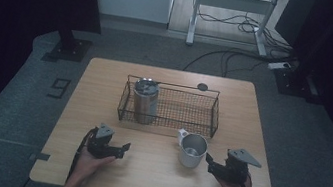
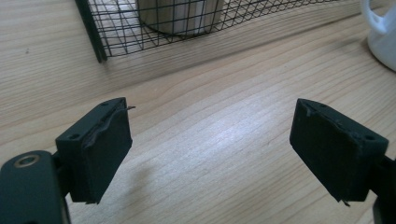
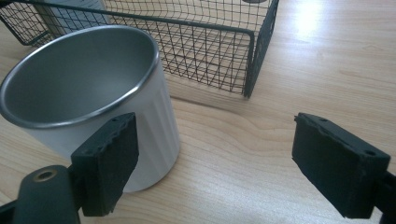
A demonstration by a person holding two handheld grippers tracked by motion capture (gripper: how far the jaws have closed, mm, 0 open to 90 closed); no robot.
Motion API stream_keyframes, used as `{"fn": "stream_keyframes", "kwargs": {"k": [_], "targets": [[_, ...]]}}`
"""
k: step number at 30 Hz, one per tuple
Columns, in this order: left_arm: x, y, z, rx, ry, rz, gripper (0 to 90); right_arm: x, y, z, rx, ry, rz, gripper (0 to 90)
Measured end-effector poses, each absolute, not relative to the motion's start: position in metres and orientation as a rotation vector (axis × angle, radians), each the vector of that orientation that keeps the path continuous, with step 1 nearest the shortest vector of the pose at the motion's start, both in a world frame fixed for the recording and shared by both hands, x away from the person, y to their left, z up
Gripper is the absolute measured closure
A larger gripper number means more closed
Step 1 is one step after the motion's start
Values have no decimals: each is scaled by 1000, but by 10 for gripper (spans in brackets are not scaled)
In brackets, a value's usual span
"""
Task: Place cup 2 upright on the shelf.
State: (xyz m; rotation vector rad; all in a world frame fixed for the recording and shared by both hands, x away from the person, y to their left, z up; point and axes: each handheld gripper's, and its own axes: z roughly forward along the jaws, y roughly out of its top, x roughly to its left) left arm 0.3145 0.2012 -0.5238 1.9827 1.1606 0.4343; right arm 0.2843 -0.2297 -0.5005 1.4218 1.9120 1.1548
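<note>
Sitting upright by the basket (image 1: 169, 108), the steel mug (image 1: 192, 151) looks light, rigid, slick. Grab its rim or handle. Right claw (image 3: 219, 163) and left claw (image 2: 210, 149) both gape, holding nothing.

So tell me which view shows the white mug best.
The right gripper view: the white mug is close, its metal inside and rim plain. The high view shows the whole mug but small, standing before the wire basket. The left gripper view catches its handle edge.

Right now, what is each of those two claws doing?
Left gripper: jaws open, holding nothing.
Right gripper: jaws open, empty, beside the mug.
</note>
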Motion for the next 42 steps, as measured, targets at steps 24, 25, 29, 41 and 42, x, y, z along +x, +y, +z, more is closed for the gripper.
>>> {"fn": "stream_keyframes", "kwargs": {"k": [24, 25, 29, 41, 42], "targets": [[315, 207, -525, 1965, 1171, 422, 130, 273, -194, -485, 1294, 2049, 1240, 45], [315, 207, -525, 1965, 1171, 422, 130, 274, -194, -485, 1296, 2049, 1240, 45], [316, 208, -527, 1967, 1171, 410, 130, 278, -192, -484, 1305, 2048, 1236, 34], [313, 210, -524, 1947, 1174, 405, 129, 293, -165, -481, 1285, 2074, 1223, 0], [313, 210, -524, 1944, 1174, 400, 129, 293, -165, -481, 1285, 2074, 1223, 0]]}}
